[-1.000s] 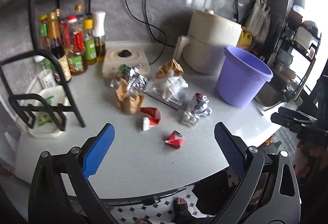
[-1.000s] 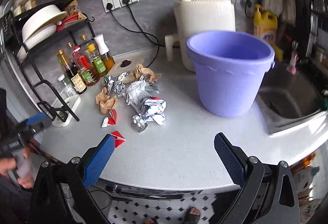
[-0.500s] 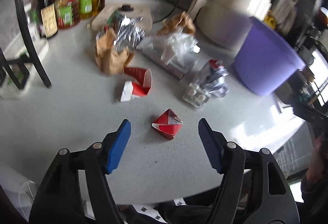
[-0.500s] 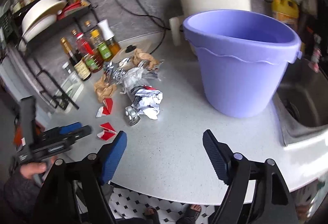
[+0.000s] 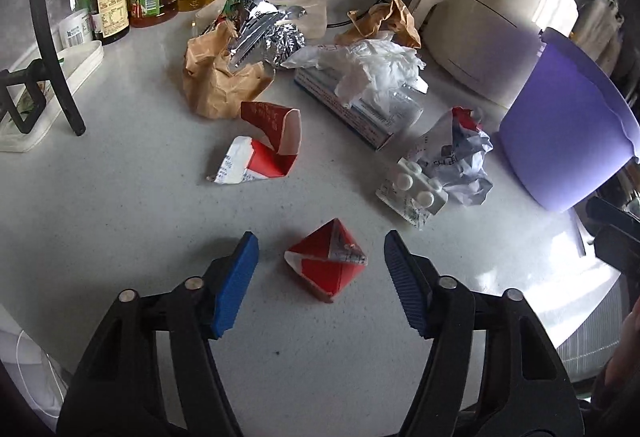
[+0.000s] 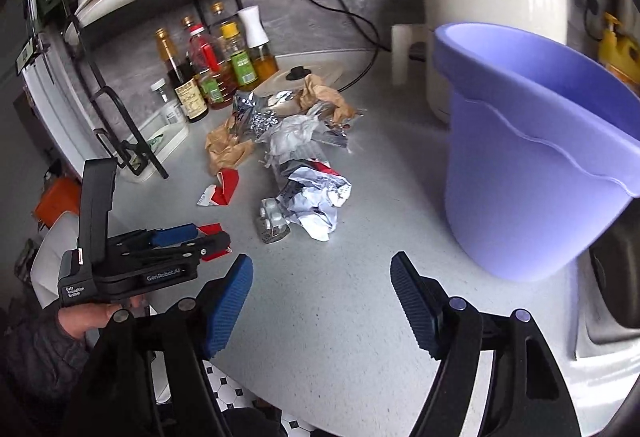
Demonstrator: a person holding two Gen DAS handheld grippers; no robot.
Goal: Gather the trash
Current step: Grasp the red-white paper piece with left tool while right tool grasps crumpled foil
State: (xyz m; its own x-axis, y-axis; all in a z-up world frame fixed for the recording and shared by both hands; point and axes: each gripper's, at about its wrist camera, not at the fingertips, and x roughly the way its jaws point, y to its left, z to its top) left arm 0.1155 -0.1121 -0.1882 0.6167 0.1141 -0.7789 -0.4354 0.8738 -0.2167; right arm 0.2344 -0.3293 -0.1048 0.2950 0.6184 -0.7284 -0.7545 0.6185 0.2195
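Red carton scrap (image 5: 326, 264) lies untouched between the closing left gripper's (image 5: 320, 257) jaws.

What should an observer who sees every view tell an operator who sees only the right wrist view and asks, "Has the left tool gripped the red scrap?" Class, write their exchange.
Observer: Not yet. The left wrist view shows the folded red carton lying on the counter between the left tool's closing fingers, with neither pad touching it.
Operator: The small grey pack by the crumpled paper, what is it?
Observer: A pill pack, with round white tablets in its pockets.
Operator: Is anything under the white plastic?
Observer: Yes, a long box with blue print lies under the white plastic.
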